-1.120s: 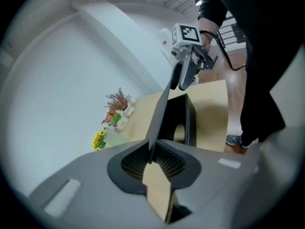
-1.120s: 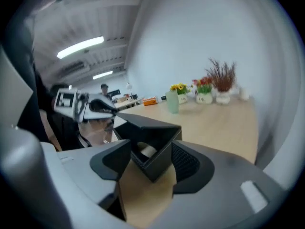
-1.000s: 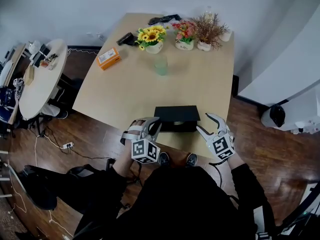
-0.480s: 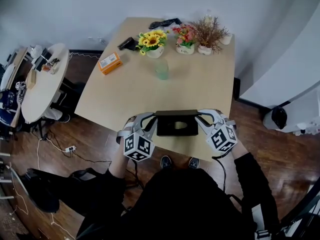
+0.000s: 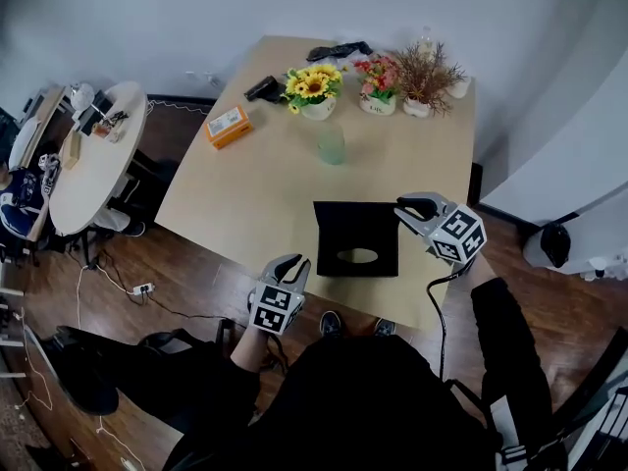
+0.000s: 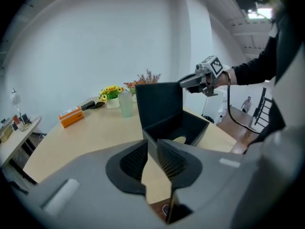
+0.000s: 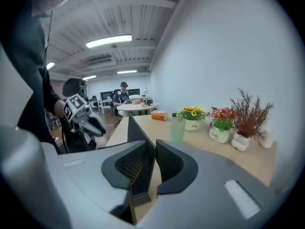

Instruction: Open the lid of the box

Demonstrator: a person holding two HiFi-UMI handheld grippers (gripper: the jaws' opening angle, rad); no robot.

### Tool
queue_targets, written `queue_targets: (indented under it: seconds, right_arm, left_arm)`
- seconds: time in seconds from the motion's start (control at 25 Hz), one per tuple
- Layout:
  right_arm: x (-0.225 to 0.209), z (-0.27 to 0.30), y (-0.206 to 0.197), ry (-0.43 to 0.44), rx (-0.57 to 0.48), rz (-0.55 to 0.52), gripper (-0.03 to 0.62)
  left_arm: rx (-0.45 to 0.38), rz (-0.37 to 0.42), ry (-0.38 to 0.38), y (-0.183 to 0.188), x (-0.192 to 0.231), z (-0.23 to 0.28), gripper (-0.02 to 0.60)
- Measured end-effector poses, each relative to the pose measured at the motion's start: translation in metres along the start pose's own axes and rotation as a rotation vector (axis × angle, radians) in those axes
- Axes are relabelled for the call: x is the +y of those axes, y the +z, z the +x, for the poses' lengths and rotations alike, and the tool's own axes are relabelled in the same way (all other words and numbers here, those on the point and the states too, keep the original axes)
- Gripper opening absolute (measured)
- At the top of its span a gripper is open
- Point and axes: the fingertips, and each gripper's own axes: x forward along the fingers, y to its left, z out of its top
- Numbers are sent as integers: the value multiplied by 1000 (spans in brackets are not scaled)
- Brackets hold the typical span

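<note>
The black box (image 5: pixel 357 259) sits near the front edge of the wooden table (image 5: pixel 255 194), and its lid (image 5: pixel 353 219) stands raised at the far side. My right gripper (image 5: pixel 400 207) holds the lid's right upper corner. The thin lid (image 7: pixel 136 132) runs between the right gripper's (image 7: pixel 153 159) pads, and its jaws are opening slightly. My left gripper (image 5: pixel 294 261) hangs off the table's front edge, left of the box, apart from it. In the left gripper view my left gripper (image 6: pixel 152 159) is shut and empty, facing the open box (image 6: pixel 183 128) and upright lid (image 6: pixel 159 104).
A pale green cup (image 5: pixel 331 143) stands behind the box. Flower pots (image 5: pixel 314 91) line the far edge, with an orange carton (image 5: pixel 229 125) and a black item (image 5: pixel 265 88) at far left. A round table (image 5: pixel 93 155) with clutter stands to the left.
The right gripper closed on the lid and swung it up from flat to upright. The left gripper drew back from the box's left side, past the table edge.
</note>
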Motion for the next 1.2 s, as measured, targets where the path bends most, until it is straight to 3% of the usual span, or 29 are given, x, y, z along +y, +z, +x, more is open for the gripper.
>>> queue_targets:
  seconds: [0.32,0.72,1.0,1.2]
  right_arm:
    - [-55,22,-6,119,-158,530,58]
    - [-106,57,-80,193,-127,1138,38]
    - [-107,73,-115,211,-111,1308,41]
    - [-101,81,-142,177,-48,1422,46]
  left_arm:
    - [35,-70,68,-20,17,-11,43]
    - [94,-129,127,-46,13,-28,43]
    - [120,-181,181,-61,15,-42,43]
    - [129,-207,186,-69,8,-43,43]
